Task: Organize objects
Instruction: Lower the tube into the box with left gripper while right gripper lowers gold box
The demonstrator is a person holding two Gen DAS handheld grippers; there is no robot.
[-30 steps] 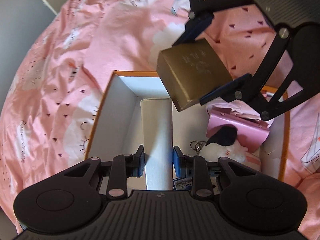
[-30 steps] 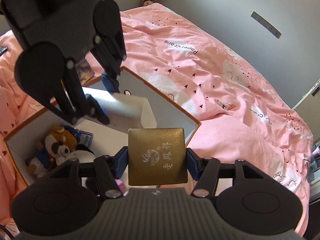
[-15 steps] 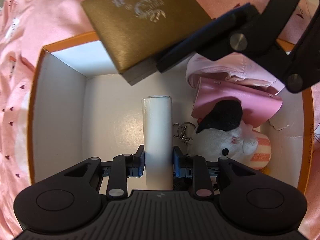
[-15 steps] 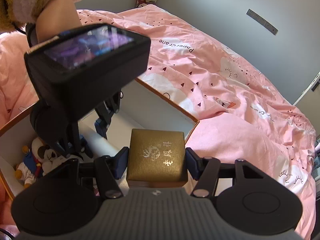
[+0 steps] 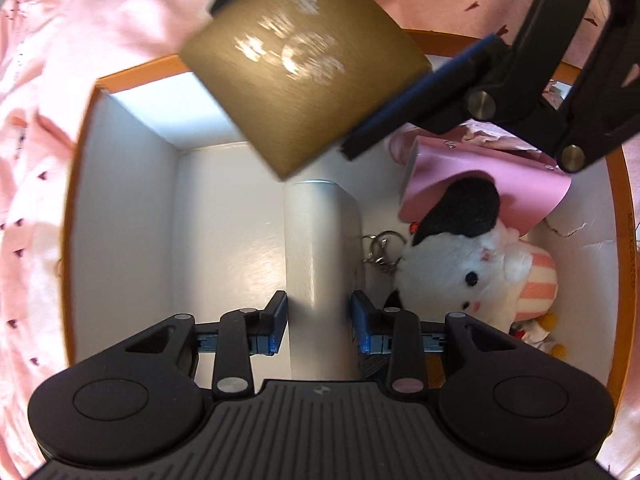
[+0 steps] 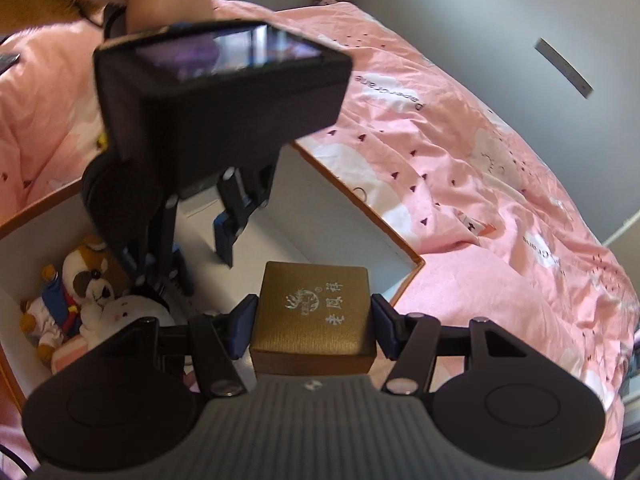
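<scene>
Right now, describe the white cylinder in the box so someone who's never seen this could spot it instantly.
Find the orange-rimmed storage box with white walls, sitting on the pink bedspread. Inside, the white cylinder lies between the left gripper fingers, whose jaws have just been opening. It is the only plain, smooth tube there: its neighbours are a black-and-white plush and a pink pouch.

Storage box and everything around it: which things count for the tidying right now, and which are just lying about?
In play:
- storage box
- white tube, in the left gripper, whose jaws have just been opening
- gold gift box, clamped in the right gripper

Lying about:
- white plush
- pink pouch
- dog plush
- pink bedspread
</scene>
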